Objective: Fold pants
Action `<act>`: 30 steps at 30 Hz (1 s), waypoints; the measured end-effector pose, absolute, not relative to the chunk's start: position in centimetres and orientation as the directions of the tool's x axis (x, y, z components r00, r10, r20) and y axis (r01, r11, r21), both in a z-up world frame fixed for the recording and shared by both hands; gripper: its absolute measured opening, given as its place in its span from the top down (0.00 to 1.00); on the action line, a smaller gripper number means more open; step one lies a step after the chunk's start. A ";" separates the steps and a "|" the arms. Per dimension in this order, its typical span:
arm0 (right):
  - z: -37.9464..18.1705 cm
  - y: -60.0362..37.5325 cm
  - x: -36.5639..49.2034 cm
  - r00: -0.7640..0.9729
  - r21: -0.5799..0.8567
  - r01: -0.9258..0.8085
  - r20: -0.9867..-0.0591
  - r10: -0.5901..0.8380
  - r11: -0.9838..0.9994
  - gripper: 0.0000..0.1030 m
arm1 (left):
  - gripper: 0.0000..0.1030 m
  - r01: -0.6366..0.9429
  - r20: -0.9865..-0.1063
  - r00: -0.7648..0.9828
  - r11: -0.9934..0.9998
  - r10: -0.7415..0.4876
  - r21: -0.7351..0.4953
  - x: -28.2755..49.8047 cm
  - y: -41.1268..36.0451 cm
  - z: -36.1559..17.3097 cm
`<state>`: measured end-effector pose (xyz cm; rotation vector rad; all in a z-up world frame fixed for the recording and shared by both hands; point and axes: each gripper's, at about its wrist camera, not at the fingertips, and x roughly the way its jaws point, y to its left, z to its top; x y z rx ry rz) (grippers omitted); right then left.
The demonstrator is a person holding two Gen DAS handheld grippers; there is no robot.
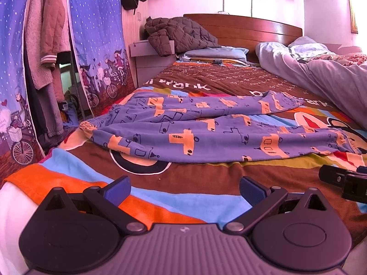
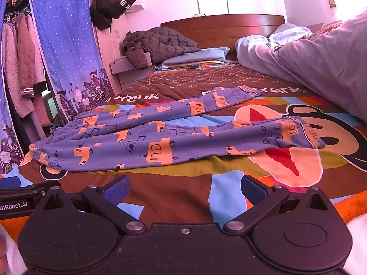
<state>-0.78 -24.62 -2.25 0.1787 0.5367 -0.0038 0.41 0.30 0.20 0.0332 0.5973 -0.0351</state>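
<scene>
Pants (image 1: 206, 126) spread flat across the middle of both frames on the patterned bedspread (image 1: 195, 178), waistband bunched at centre left, two legs running off toward the right and splayed apart — nothing folded yet, by the look of it. Left gripper (image 1: 184, 191) low at the bottom of its frame, fingers spread wide, holding nothing, short of the near hem. Right gripper (image 2: 184, 191) likewise spread and empty, well short of the cloth.

Likely trouble: pinching bedspread along with the thin fabric, since both lie flush — dragging the cover up with the fold. Also a risk of catching only the top layer at the gathered waistband (image 1: 88, 127), leaving the under layer behind and the fold crooked. Legs uneven and rumpled, so a fold made without smoothing probably comes out skewed.

Around: grey duvet (image 2: 321, 64) heaped at the right, crowding the far leg's cuff (image 2: 250, 91). Quilted jacket (image 1: 179, 34) and pillow (image 1: 218, 53) at upper centre, well clear. Dotted curtain (image 1: 96, 34) and hanging clothes (image 1: 45, 41) at the left, beside the waistband end. Nothing lying between claws and cloth.
</scene>
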 end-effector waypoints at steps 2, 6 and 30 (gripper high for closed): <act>-2.0 -25.1 -0.8 0.855 0.184 0.047 -0.515 0.055 0.982 0.00 | 0.00 0.040 -0.580 0.814 0.999 -0.026 0.011 1.2 0.7 0.5; -0.7 -26.4 0.3 0.830 0.195 0.004 -0.548 0.105 0.981 0.00 | 0.00 0.028 -0.601 0.799 0.999 0.003 0.042 3.7 1.9 1.9; 0.8 -32.4 45.6 0.557 0.071 -0.329 -0.790 0.255 0.942 0.18 | 0.08 0.390 -0.689 0.715 0.885 -0.117 0.255 42.7 1.2 0.1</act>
